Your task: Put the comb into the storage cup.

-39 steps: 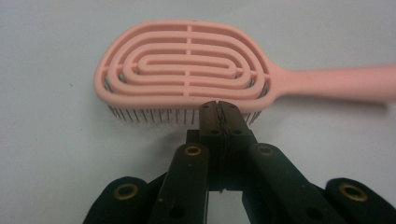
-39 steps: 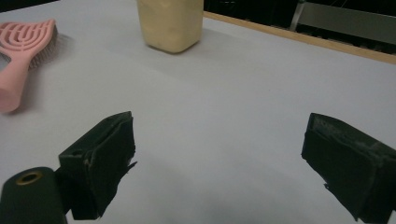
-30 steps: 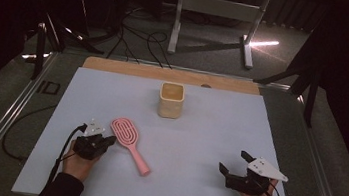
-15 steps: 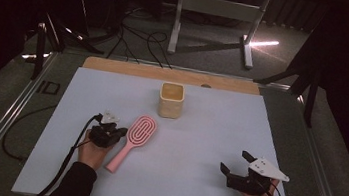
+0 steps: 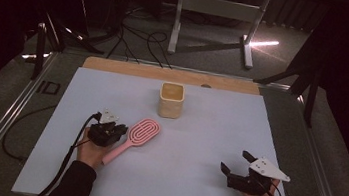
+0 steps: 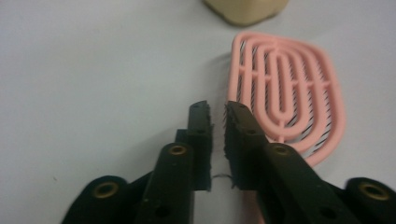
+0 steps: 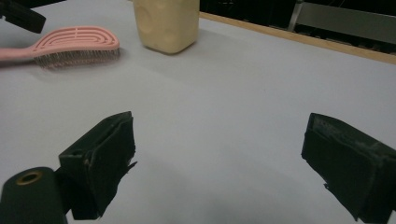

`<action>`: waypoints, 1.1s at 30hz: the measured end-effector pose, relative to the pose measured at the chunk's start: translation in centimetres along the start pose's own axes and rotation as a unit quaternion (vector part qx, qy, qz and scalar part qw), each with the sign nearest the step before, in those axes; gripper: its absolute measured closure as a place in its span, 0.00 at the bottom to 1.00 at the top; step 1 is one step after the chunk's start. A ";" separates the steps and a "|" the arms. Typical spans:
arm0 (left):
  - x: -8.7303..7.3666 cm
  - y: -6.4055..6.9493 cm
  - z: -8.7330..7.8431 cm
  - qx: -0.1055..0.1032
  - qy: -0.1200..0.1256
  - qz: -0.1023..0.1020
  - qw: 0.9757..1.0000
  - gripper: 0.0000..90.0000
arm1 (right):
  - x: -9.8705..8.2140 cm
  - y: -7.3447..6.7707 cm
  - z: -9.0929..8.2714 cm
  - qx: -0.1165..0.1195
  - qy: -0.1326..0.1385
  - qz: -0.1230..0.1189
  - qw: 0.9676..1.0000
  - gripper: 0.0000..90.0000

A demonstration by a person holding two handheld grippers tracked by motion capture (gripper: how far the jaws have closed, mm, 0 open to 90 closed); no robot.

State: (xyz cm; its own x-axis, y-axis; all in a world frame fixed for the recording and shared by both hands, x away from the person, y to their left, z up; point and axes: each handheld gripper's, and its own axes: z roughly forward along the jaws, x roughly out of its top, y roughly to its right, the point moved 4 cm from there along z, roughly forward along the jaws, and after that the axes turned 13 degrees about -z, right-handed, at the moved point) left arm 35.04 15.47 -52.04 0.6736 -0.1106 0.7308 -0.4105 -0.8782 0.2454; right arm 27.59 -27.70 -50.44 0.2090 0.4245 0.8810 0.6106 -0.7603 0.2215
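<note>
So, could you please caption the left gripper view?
Left gripper, jaws slightly parted and empty, beside the pink brush.

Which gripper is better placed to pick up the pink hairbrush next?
Left. The left gripper sits right beside the pink hairbrush, nearly closed, nothing between its jaws. The right gripper rests wide open, far across the table.

Dim lab, floor cables (image 5: 135,35), metal stand (image 5: 214,7), railed table (image 5: 206,147)

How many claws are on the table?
2. The left claw sits near the table's left front, right beside the pink hairbrush. The right claw rests near the front right corner, apart from everything, jaws wide open.
</note>
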 end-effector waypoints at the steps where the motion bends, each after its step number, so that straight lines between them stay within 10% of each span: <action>1: 0.1 -0.1 -0.3 -0.005 0.010 -0.003 1.000 0.83 | 0.0 0.0 0.0 -0.001 0.000 0.001 1.000 0.10; 8: 0.7 -1.0 -4.0 -0.047 0.088 -0.014 0.995 0.52 | 0.0 0.0 -0.1 0.000 0.001 0.000 1.000 0.10; 15: 0.4 -2.1 -7.2 0.007 0.126 0.002 0.992 0.17 | 0.2 -0.1 -0.1 0.001 0.006 -0.001 1.000 0.10; 22: -0.5 -2.8 -8.6 0.000 0.133 0.009 0.991 0.00 | 0.2 -0.2 -0.1 0.000 0.008 -0.002 1.000 0.10; 33: -3.5 -3.0 -10.3 -0.016 0.158 0.041 0.986 0.00 | 0.6 -0.6 -0.2 0.013 0.025 0.005 1.000 0.10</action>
State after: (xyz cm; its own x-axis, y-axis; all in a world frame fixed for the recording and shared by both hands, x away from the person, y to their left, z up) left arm 27.55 23.29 -48.79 0.4140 -0.0248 0.9099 -0.4777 -0.8568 0.1940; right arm 27.20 -27.05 -50.01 0.1766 0.3914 0.9031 0.6292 -0.7504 0.2022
